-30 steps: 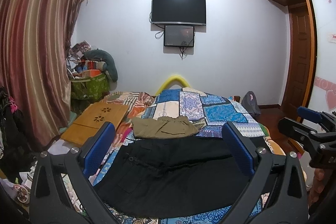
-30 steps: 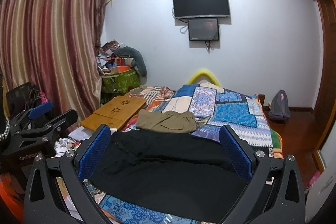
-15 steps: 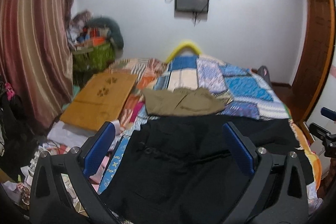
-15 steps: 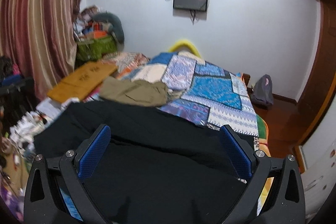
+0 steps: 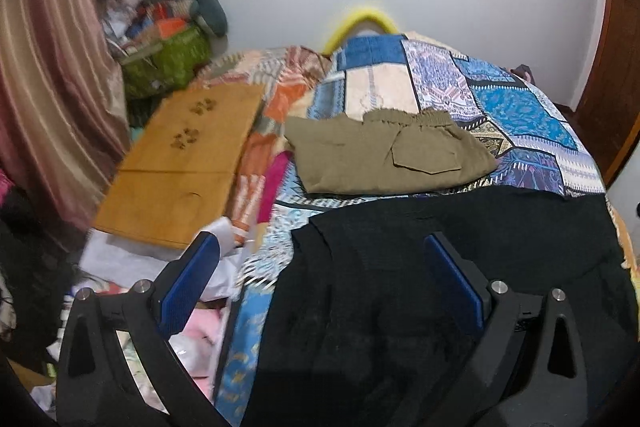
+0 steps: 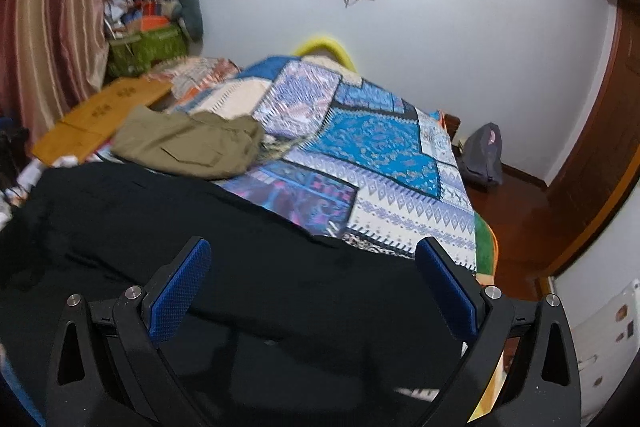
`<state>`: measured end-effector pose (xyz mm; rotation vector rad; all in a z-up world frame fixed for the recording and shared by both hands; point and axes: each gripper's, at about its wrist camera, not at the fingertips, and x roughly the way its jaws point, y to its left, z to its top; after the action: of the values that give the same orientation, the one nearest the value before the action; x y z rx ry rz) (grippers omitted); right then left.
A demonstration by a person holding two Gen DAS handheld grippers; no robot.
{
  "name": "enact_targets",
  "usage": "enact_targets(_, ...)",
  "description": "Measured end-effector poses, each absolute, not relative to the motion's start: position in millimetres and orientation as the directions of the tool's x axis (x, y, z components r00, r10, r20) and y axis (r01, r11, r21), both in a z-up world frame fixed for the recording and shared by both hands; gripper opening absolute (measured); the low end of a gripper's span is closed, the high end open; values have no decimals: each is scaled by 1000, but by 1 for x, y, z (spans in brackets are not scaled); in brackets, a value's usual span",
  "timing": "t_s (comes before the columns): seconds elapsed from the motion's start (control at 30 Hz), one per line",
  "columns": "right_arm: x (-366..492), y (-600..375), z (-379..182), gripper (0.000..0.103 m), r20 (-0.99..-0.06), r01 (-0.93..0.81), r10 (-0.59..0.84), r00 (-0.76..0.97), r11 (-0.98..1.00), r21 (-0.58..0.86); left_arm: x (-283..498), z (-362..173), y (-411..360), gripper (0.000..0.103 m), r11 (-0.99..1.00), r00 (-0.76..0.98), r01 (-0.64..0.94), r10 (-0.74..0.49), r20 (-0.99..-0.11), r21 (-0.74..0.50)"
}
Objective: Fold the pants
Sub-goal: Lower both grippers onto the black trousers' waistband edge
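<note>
Black pants (image 5: 460, 267) lie spread flat across the near end of the bed; they also show in the right wrist view (image 6: 200, 227). My left gripper (image 5: 320, 279) is open and empty, hovering above the pants' left part near the bed's left edge. My right gripper (image 6: 312, 287) is open and empty above the pants' right part. Neither gripper touches the cloth as far as I can tell.
Folded olive pants (image 5: 384, 155) lie on the patchwork quilt (image 5: 520, 107) behind the black pants. A wooden lap table (image 5: 184, 163) sits at the bed's left. Clutter and a curtain (image 5: 48, 87) are at left. A wooden door (image 6: 592, 155) and a backpack (image 6: 482, 155) are at right.
Both grippers have moved down and forward toward the black pants, the left drifting left and the right drifting right. Both stay open and empty.
</note>
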<state>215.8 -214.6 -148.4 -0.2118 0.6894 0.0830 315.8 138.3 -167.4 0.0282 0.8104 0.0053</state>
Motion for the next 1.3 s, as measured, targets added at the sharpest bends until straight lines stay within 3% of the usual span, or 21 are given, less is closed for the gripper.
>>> enact_targets(0.1,242,-221,-163,101,-685,-146,-3,728,976,-159,347,-185,148,103,999,649,25,-33,-760,-22)
enact_targets(0.33,293,-231,-203,100,-751,-167,-7,661,973,-157,411,-232,157,102,997,518,-6,64,-853,71)
enact_targets(0.43,315,-230,-218,94,-779,-204,3,628,966,-160,428,-251,160,93,994,458,6,93,-884,107)
enact_targets(0.5,327,-229,-227,86,-804,-239,23,594,960,-149,437,-264,163,89,996,408,16,73,-910,87)
enact_targets(0.63,345,-225,-241,81,-837,-300,57,544,945,-130,448,-285,166,86,999,328,18,22,-944,30)
enact_targets(0.7,352,-222,-247,73,-852,-331,89,515,938,-102,453,-294,166,81,1000,293,14,-15,-956,-11)
enact_targets(0.83,362,-216,-259,62,-877,-385,139,459,921,-56,458,-310,166,55,995,221,7,-94,-971,-95)
enact_targets(0.87,363,-215,-261,59,-877,-392,163,452,920,-31,458,-310,166,53,995,217,5,-103,-971,-104)
enact_targets(0.93,364,-215,-260,51,-876,-393,193,443,920,4,458,-307,164,38,994,226,11,-108,-968,-108)
enact_targets(1.0,363,-214,-259,31,-872,-405,216,439,914,23,456,-302,160,26,997,248,19,-82,-965,-79)
enact_targets(1.07,360,-209,-258,15,-871,-426,226,437,905,21,455,-296,155,22,999,271,31,-46,-961,-39)
enact_targets(1.3,366,-200,-252,6,-858,-431,173,483,900,-61,462,-267,153,16,1000,368,1,24,-930,26)
